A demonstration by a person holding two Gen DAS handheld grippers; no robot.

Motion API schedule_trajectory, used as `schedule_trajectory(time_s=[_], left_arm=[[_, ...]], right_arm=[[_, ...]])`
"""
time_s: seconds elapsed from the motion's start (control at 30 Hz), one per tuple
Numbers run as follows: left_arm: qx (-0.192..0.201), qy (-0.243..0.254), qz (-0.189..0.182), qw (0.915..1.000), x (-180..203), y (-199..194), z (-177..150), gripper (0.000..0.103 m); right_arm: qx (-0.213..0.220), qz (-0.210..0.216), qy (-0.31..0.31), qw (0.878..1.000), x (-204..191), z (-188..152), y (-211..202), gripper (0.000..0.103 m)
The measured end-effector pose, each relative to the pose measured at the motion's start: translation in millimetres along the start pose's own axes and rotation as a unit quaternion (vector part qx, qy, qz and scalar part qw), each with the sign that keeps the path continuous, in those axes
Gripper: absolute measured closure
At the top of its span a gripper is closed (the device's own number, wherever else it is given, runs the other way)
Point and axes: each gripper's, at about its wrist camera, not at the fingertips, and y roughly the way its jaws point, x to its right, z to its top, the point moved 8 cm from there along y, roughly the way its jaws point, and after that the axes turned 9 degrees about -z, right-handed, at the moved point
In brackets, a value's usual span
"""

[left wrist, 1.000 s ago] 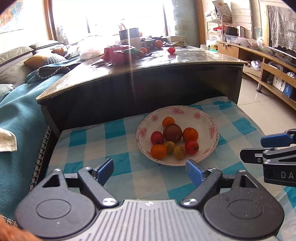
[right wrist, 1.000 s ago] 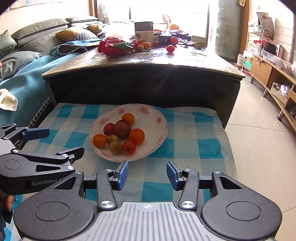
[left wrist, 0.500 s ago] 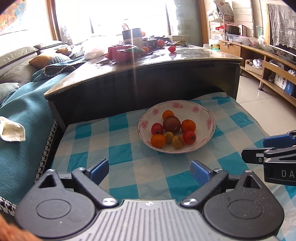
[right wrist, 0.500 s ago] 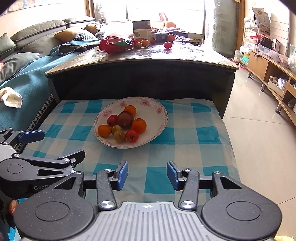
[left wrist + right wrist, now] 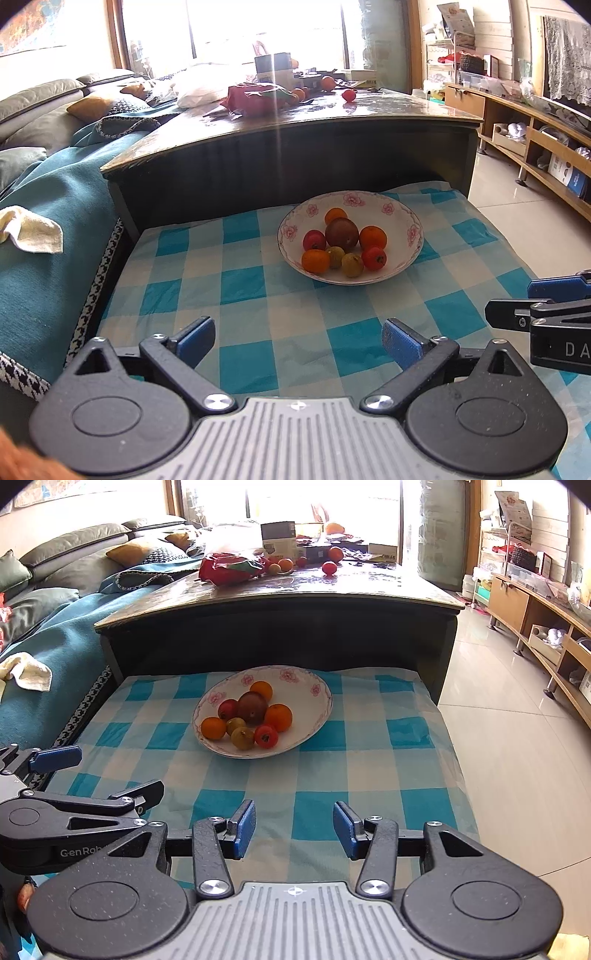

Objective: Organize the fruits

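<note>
Fruits (image 5: pixel 343 243) ahead of left gripper (image 5: pixel 298 341) (apart)

A cream cloth (image 5: pixel 31 230) lies crumpled on the teal sofa (image 5: pixel 55 206).

Bright daylight pours through a wide wood-framed window (image 5: pixel 266 33) at the far end, glaring off the glossy top of a long dark wooden table (image 5: pixel 332 587). To the left runs a grey leather sofa (image 5: pixel 74 542) draped in a teal blanket (image 5: pixel 55 206), a mustard cushion (image 5: pixel 129 552) on it. Pale glossy floor tiles (image 5: pixel 498 701) stretch to the right, where a low light-wood shelf unit (image 5: pixel 517 122) lines the wall, a white lace curtain (image 5: pixel 565 55) hanging above.
</note>
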Motion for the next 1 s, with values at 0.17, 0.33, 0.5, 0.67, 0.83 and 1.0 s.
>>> schedule_trajectory(time_s=[0.17,0.33,0.5,0.67,0.83,1.0], left_arm=[[0.001,-0.003,0.000,1.0000,1,-9,-5,0.000],[0.005,-0.002,0.004,1.0000,2,-18,-8,0.000],[0.005,-0.001,0.003,1.0000,3,-25,-14,0.000],[0.005,-0.004,0.003,1.0000,3,-32,-18,0.000],[0.002,-0.007,0.003,1.0000,5,-40,-26,0.000],[0.001,-0.002,0.001,1.0000,9,-47,-32,0.000]], right_arm=[[0.001,0.002,-0.001,1.000,-2,-6,-8,0.062],[0.001,0.003,-0.002,1.000,-5,-11,-16,0.062],[0.005,0.002,-0.002,1.000,-6,-15,-24,0.062],[0.006,0.000,0.002,1.000,-4,-19,-30,0.062],[0.005,0.001,0.004,1.000,-4,-24,-36,0.061],[0.000,0.003,-0.003,1.000,-8,-32,-41,0.061]])
